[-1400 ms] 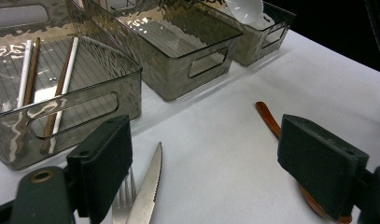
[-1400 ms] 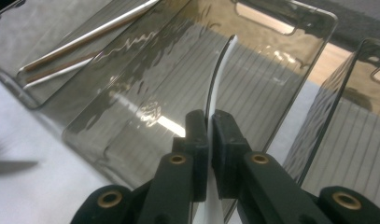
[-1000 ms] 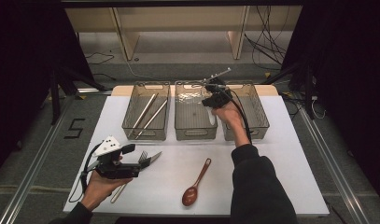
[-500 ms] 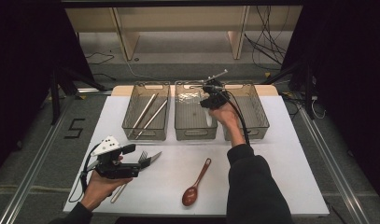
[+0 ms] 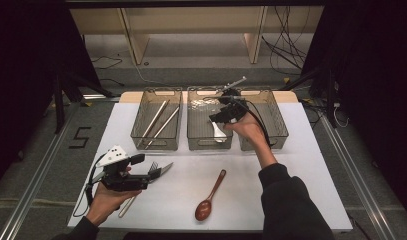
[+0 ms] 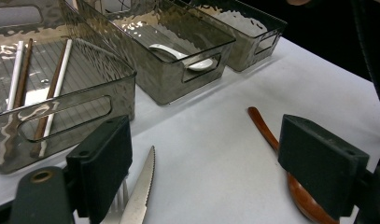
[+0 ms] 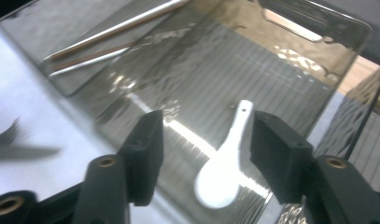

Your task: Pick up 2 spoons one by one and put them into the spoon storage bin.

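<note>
A white ceramic spoon (image 5: 219, 132) (image 7: 225, 172) lies flat in the middle clear bin (image 5: 209, 146). My right gripper (image 5: 217, 120) (image 7: 204, 135) hovers just above it, jaws open, holding nothing. At the table's near left, my left gripper (image 5: 153, 172) (image 6: 220, 149) is low over the white mat, also open. A serrated knife (image 6: 141, 191) and a fork (image 5: 152, 166) lie at its tips, untouched. A brown wooden spoon (image 5: 211, 195) (image 6: 267, 135) rests on the mat to its right.
The left bin (image 5: 156, 147) holds several chopsticks (image 5: 158, 122) (image 6: 52, 93). The right bin (image 5: 276, 120) looks empty. A pale stick (image 5: 126, 207) pokes out under the left hand. The three bins stand in a row at the mat's far edge.
The right hand has drawn slightly back toward the person and left over the middle bin. The left gripper has stayed where it was.
</note>
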Available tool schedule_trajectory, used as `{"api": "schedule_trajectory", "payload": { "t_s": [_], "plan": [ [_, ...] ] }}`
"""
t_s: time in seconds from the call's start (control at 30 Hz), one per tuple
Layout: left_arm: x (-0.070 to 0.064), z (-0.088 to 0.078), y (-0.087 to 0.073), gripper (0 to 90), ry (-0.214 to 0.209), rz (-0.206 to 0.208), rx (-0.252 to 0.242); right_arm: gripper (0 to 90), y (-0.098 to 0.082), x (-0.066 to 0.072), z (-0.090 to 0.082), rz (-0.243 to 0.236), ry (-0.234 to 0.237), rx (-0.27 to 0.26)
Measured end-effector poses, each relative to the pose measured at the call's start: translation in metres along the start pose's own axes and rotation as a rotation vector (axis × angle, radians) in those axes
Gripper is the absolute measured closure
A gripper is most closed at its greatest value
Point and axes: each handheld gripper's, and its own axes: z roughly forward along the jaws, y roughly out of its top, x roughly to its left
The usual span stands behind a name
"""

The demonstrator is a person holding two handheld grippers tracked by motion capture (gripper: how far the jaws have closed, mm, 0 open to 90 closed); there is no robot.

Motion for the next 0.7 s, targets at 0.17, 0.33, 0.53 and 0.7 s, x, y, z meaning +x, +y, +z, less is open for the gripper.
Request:
{"api": "schedule_trajectory", "payload": {
  "t_s": [0.17, 0.33, 0.53, 0.7],
  "plan": [
    [-0.001, 0.0, 0.0, 17.0, 0.002, 0.005, -0.003, 39.8, -0.02, 0.017, -0.016, -0.025, 0.053, -0.019],
    [0.0, 0.0, 0.0, 17.0, 0.006, 0.001, -0.009, 43.3, -0.048, 0.032, -0.019, -0.042, 0.094, -0.014],
    [0.001, -0.001, 0.0, 17.0, 0.009, 0.005, -0.012, 58.9, -0.076, 0.044, -0.013, -0.072, 0.137, 0.008],
    [0.0, -0.001, 0.0, 17.0, 0.008, 0.009, -0.017, 76.4, -0.091, 0.051, -0.003, -0.085, 0.141, 0.045]
  ]
}}
